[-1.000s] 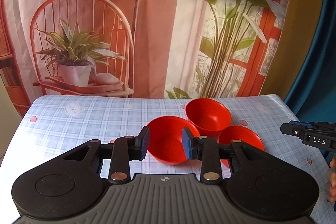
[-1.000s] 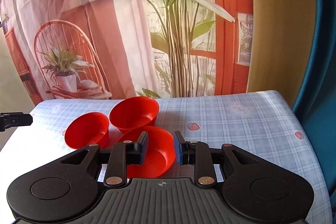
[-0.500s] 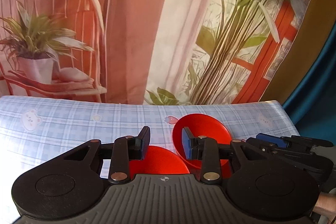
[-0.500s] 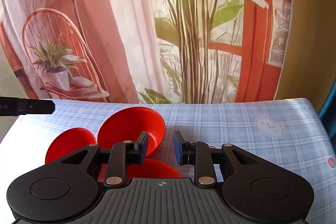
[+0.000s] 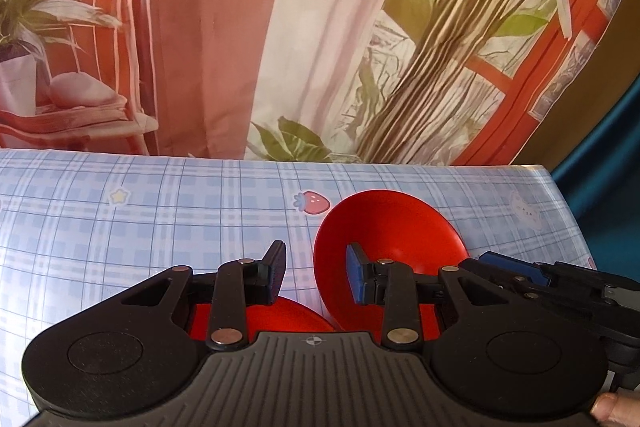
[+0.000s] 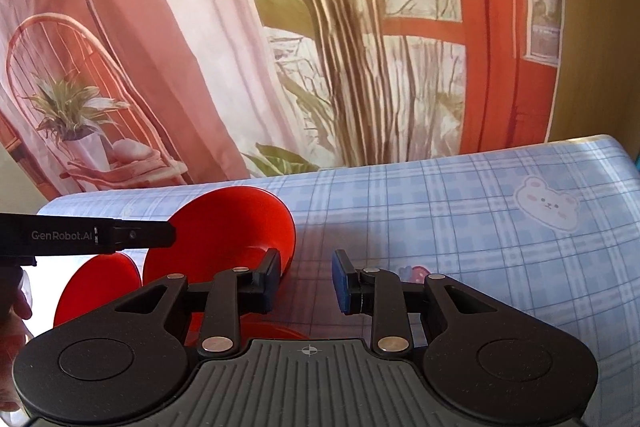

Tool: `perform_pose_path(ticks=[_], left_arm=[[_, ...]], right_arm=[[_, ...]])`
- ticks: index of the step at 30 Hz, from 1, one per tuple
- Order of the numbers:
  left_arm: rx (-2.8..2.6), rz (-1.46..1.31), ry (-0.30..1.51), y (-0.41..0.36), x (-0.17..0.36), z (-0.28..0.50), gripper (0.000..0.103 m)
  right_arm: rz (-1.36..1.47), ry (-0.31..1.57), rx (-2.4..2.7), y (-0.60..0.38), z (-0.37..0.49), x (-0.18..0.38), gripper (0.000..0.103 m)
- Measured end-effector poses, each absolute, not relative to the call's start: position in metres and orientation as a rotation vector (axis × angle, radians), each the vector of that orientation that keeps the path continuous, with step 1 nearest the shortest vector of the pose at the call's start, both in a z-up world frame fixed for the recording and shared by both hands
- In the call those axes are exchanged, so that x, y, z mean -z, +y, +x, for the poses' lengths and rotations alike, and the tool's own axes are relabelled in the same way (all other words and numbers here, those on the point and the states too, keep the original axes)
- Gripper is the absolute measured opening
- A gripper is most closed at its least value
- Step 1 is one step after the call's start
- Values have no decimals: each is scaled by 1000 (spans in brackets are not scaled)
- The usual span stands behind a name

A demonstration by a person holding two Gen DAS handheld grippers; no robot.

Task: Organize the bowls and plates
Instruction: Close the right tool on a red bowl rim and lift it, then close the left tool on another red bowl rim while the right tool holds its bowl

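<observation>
Three red bowls stand close together on the checked tablecloth. In the left wrist view the far bowl (image 5: 392,235) is tilted towards me, and my left gripper (image 5: 316,277) is open astride its left rim, blue pad inside, without pressing. A second bowl (image 5: 280,315) lies under that gripper, and a third bowl (image 5: 428,319) shows beside it. In the right wrist view my right gripper (image 6: 306,281) is open just right of the far bowl (image 6: 232,227), with only cloth in the gap. The left bowl (image 6: 100,287) and the near bowl (image 6: 276,333) lie partly hidden.
The table (image 5: 120,227) ends at a printed backdrop (image 5: 280,47) close behind the bowls. A teal curtain (image 5: 608,155) hangs past the right edge. The right gripper (image 5: 540,279) sits close beside the left one; a left finger (image 6: 100,235) crosses the right wrist view.
Both grippers have come forward and down onto the bowls, which now look much larger. The left one shifted from the near-left bowl to the far bowl. Jaw gaps look unchanged.
</observation>
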State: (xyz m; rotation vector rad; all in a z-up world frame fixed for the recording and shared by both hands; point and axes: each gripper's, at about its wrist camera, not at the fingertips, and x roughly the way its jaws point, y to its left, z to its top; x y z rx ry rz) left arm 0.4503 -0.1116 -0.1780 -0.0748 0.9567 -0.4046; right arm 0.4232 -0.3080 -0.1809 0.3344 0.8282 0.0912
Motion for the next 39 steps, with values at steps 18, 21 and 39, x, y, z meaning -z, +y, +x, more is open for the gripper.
perform_pose_path(ticks=[18,21,39], left_arm=[[454,-60,873,-118,133,421,13],[459,-56,857,-120,123,409,13],[501,-6,888,-136,122,342,13]], right_arm=[[348,783,-111,-303,412,149,11],[344,765,-107,-305,402,138,11],[342,745,-66,-324,332,123,12]])
